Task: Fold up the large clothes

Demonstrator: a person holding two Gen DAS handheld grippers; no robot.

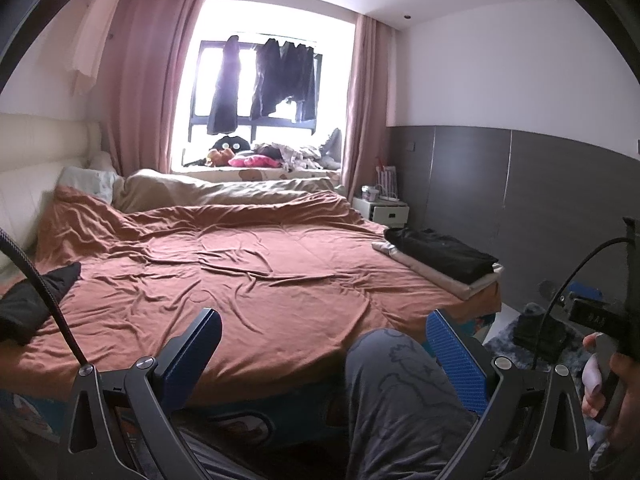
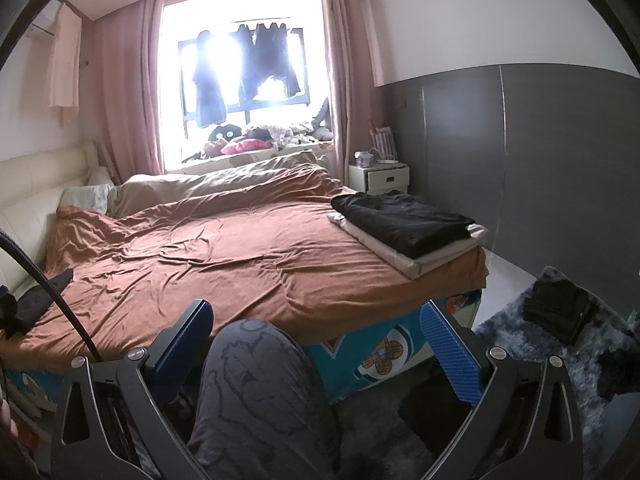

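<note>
A folded black garment point(image 1: 442, 254) point(image 2: 404, 218) lies on a folded beige one point(image 2: 436, 258) at the bed's right front corner. Another dark garment point(image 1: 36, 300) point(image 2: 38, 298) lies loose at the bed's left edge. My left gripper point(image 1: 324, 344) is open and empty, held off the foot of the bed above my knee. My right gripper point(image 2: 316, 340) is open and empty, also held over my knee. It shows at the right edge of the left wrist view point(image 1: 588, 316), held in my hand.
A rust-brown duvet point(image 1: 240, 264) point(image 2: 224, 256) covers the bed. A white nightstand point(image 2: 380, 178) stands by the grey wall. A dark folded pile point(image 2: 558, 312) sits on a shaggy grey rug point(image 2: 516, 336). Clothes hang at the window point(image 1: 264, 80).
</note>
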